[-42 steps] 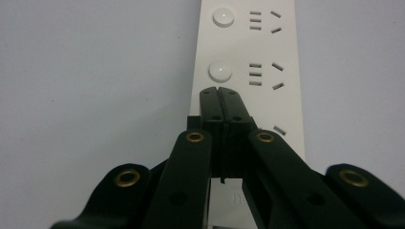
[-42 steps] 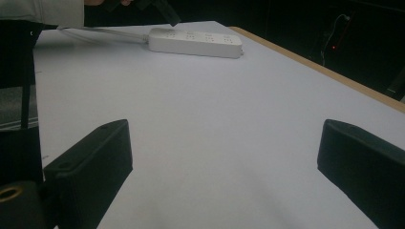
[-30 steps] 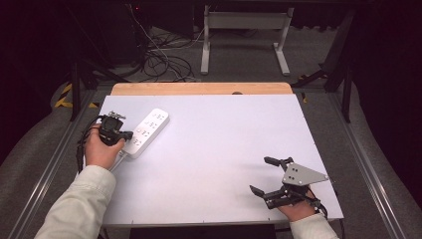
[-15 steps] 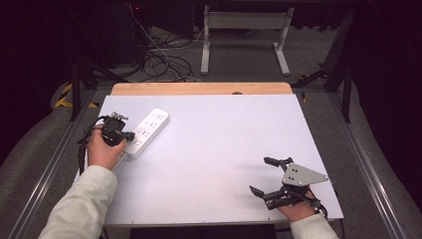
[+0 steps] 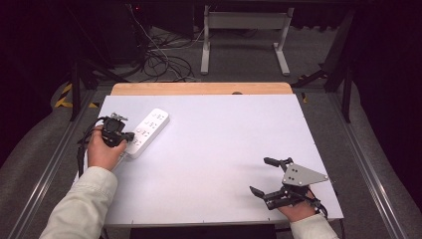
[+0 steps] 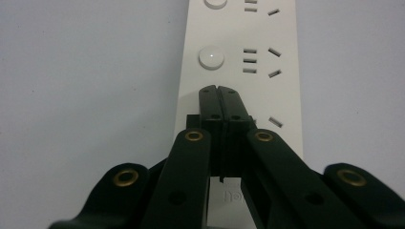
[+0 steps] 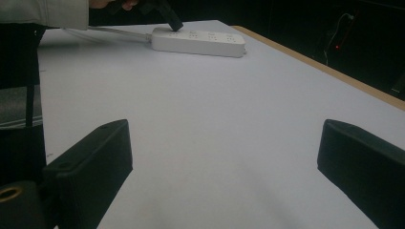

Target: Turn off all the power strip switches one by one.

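Where the white table cover nears its far-left corner, lies a white power strip (image 5: 147, 132), long, flat on the cover, set at a slant with one end toward the wooden strip at the table's far edge. Carries round white buttons (image 6: 210, 57) beside each group of socket slots (image 6: 261, 60), seen close in the left gripper view. Trails a pale cord (image 7: 107, 31) off its near end toward the person's sleeve, seen in the right gripper view.

Over the strip's near end, the left gripper (image 6: 220, 88), jaws pressed flat together with nothing between them, tips pointing down onto the strip's top face just short of a round button. Whether the tips actually touch the plastic, cannot tell. Held in the left hand (image 5: 103, 149), a pale sleeve (image 5: 79, 204) running back to the bottom edge of the high view.

Well apart, near the table's front-right corner, the right gripper (image 5: 263, 175), jaws spread wide and holding nothing, bare cover between them. Topped by a grey three-cornered plate (image 5: 300, 175), gripped from below by the right hand (image 5: 298, 211).

Beyond the table (image 5: 219, 164), a wooden edge (image 5: 199, 88), then a dark floor with tangled cables (image 5: 161, 62) and a grey metal stand (image 5: 244, 35).
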{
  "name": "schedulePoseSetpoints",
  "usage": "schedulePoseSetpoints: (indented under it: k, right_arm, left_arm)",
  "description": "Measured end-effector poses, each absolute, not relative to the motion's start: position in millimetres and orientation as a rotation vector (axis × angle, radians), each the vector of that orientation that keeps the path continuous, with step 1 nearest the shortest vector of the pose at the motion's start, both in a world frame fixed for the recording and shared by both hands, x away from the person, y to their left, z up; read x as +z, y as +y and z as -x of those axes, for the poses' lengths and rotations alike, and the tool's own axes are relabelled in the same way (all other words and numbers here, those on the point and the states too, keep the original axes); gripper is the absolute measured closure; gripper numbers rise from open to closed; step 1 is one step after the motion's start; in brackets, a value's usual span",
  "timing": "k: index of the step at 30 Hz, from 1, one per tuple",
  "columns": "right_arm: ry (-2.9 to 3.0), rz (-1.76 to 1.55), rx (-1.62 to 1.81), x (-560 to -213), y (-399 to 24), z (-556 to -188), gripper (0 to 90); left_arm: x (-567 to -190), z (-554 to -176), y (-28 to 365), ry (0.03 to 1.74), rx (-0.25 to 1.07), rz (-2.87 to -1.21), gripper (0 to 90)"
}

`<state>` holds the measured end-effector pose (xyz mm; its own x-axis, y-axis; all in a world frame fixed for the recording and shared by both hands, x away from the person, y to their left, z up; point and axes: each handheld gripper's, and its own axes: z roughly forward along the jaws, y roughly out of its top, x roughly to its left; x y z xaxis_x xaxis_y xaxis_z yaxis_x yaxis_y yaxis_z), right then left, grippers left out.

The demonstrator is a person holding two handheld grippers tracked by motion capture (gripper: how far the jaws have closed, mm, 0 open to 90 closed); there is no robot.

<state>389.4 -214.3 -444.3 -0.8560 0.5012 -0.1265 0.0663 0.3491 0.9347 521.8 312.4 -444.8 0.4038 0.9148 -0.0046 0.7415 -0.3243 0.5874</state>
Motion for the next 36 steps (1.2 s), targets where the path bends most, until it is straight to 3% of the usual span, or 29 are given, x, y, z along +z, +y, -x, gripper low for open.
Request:
schedulePoseSetpoints:
  k: [17,22,24,36]
  right_arm:
    - [2.235,-0.482,1.512,-445,-214,-388,5.4]
    - [2.228,-0.491,1.52,-444,-214,-388,5.4]
    - [2.23,-0.49,1.511,-444,-214,-388,5.4]
    - [2.24,-0.49,1.511,-446,-213,-389,5.4]
  left_arm:
    - [-446,-522,309,1.438,0.477,-2.162,90.0]
    - [-440,-521,306,1.413,0.526,-2.162,90.0]
    - [-430,-518,310,1.371,0.49,-2.066,90.0]
    - [-432,-531,298,1.314,0.494,-2.086,90.0]
